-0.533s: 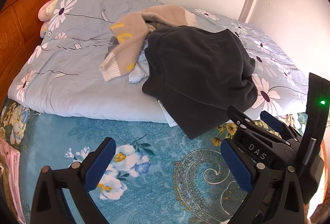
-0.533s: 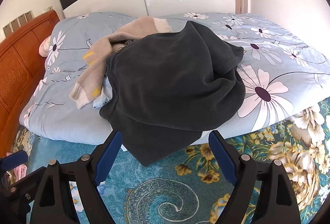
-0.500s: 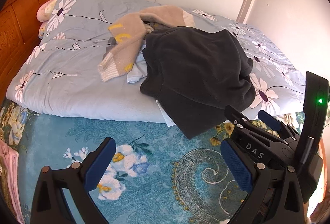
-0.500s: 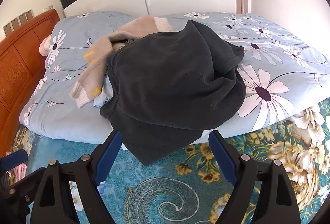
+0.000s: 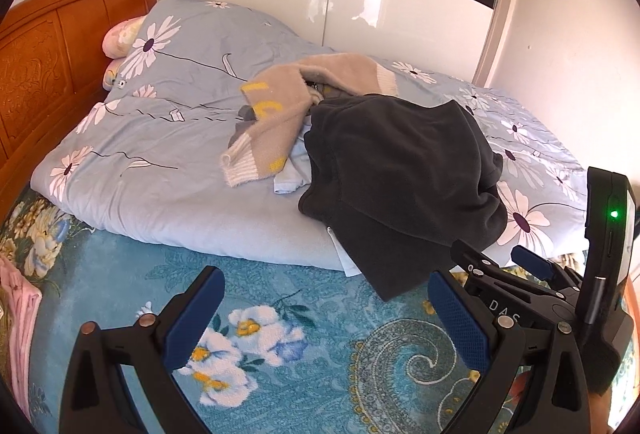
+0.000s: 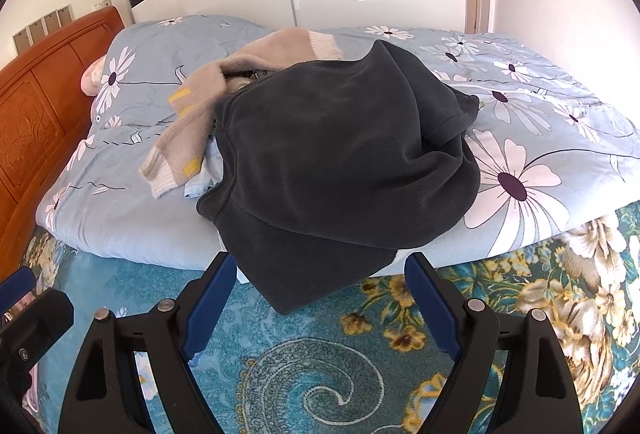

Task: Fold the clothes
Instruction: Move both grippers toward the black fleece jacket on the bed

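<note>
A dark grey fleece garment (image 5: 400,170) (image 6: 340,162) lies heaped on the bed, one end hanging over the quilt's front edge onto the blanket. A beige sweater with yellow letters (image 5: 276,114) (image 6: 200,114) lies behind and left of it, over a pale blue garment (image 5: 292,174). My left gripper (image 5: 324,314) is open and empty, low over the blanket, short of the pile. My right gripper (image 6: 320,298) is open and empty, its jaws either side of the fleece's hanging end, not touching. The right gripper also shows in the left wrist view (image 5: 532,274).
A light blue flowered quilt (image 5: 160,154) (image 6: 540,138) covers the bed over a teal floral blanket (image 5: 280,334). An orange wooden headboard (image 5: 44,74) and a pink pillow (image 5: 120,38) are at left. Glossy white wardrobe doors (image 5: 360,2) stand behind. Pink cloth (image 5: 20,314) lies at far left.
The left gripper's view has shifted slightly; the pile sits a little higher and nearer. The right view is almost unchanged. Both grippers stay open.
</note>
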